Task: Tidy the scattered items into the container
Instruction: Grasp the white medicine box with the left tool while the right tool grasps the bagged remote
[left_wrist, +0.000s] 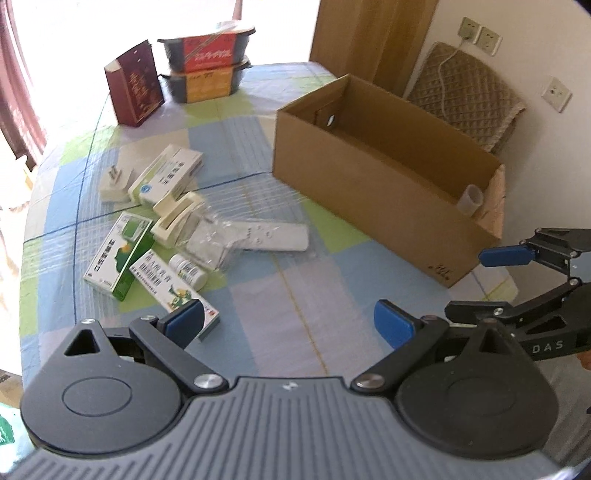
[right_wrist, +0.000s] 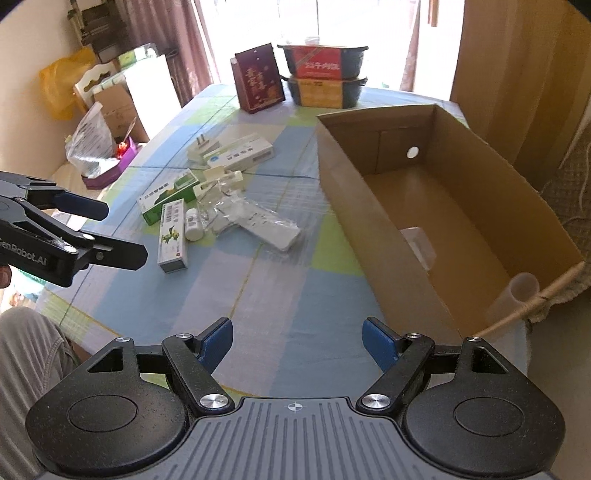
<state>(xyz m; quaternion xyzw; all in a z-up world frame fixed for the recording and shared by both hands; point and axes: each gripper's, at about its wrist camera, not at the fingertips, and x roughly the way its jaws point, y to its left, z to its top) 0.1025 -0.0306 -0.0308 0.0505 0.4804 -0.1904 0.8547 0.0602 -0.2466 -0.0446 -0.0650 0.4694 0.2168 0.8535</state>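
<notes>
Both grippers hang above the near edge of the checked, plastic-covered worktop (right_wrist: 280, 295), and both are empty. The left gripper (left_wrist: 288, 321) has its blue pads spread wide with nothing between them; the right gripper (right_wrist: 297, 341) is just as wide, also holding nothing.

The scattered items sit in 1 loose heap on the left half of the worktop: a green-and-white medicine carton (left_wrist: 118, 254), a long white carton with green print (left_wrist: 173, 291), a small white pill bottle (left_wrist: 188, 271), a white remote in a clear plastic bag (left_wrist: 258, 238), a cream plastic clip (left_wrist: 177, 218), a white-and-blue flat carton (left_wrist: 166, 177) and a white plug adapter (left_wrist: 114, 182). The open brown cardboard box (right_wrist: 388, 236) stands to the right, well apart from the heap. Inside it lie a translucent plastic cup (right_wrist: 524, 291) in the near corner and a pale, clear-looking piece (right_wrist: 417, 243) on the floor of the box; what that is I cannot tell.

Here is the relation that matters: the heap lies ahead and to the left, so the left gripper is the nearer one. The long white carton is closest to it, its near end just beyond the left pad, its long axis running away and leftward. The right gripper sits nearer the box.

So some things are in, most are out.
</notes>
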